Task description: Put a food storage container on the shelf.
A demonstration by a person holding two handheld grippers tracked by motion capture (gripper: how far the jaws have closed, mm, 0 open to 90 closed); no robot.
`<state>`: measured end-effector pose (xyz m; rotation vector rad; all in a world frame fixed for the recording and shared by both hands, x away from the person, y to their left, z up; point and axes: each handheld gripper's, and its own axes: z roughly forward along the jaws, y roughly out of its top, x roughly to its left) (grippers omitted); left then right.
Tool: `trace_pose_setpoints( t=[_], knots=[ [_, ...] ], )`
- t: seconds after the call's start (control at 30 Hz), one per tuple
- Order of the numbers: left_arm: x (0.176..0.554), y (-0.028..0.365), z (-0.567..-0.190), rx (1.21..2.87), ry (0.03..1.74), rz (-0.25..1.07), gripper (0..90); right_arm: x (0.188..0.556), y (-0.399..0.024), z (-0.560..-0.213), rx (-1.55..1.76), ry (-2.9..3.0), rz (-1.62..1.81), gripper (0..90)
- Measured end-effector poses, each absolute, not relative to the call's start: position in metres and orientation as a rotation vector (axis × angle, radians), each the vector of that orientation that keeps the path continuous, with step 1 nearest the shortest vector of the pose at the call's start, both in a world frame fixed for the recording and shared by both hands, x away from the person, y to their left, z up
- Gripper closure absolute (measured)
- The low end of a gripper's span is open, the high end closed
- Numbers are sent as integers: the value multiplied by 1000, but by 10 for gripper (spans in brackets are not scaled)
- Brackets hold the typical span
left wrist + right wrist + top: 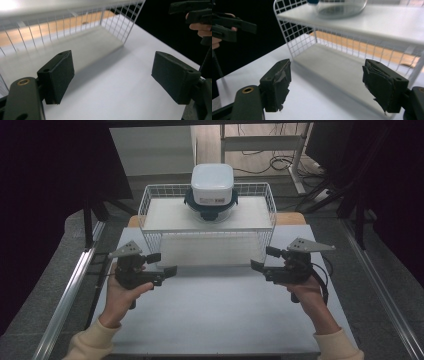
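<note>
A white wire rack (148, 200) stands at the far side of the white table (215, 315). On its upper shelf sits a glass bowl with a white lid (212, 184) and dark blue clips. My left gripper (167, 262) hovers in front of the rack's left corner, jaws open and empty. My right gripper (259, 258) hovers in front of the right corner, likewise open with nothing in it. Seen from the left gripper (116, 77), the rack's lower shelf (95, 42) lies ahead. From the right gripper (330, 85), the bowl's glass base (340, 7) rests on the upper shelf.
Bare tabletop lies between the two hands and the rack. Wooden boards (290, 218) show behind the rack. Dark curtains flank the table, and metal rails (70, 290) run along both sides. A desk frame and cables (280, 162) stand on the floor at the back.
</note>
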<state>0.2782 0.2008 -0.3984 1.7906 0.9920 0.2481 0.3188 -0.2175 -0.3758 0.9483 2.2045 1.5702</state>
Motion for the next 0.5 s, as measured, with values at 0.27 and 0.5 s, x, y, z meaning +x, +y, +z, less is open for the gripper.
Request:
trace_pose_setpoints(
  t=[0.27,0.5],
  knots=[
    [264,203,-448,1825,1056,204,180,301,-208,-424,959,2297,1453,194],
    [258,201,-473,1873,1102,222,184,297,-201,-475,1022,2418,1323,189]
  ],
)
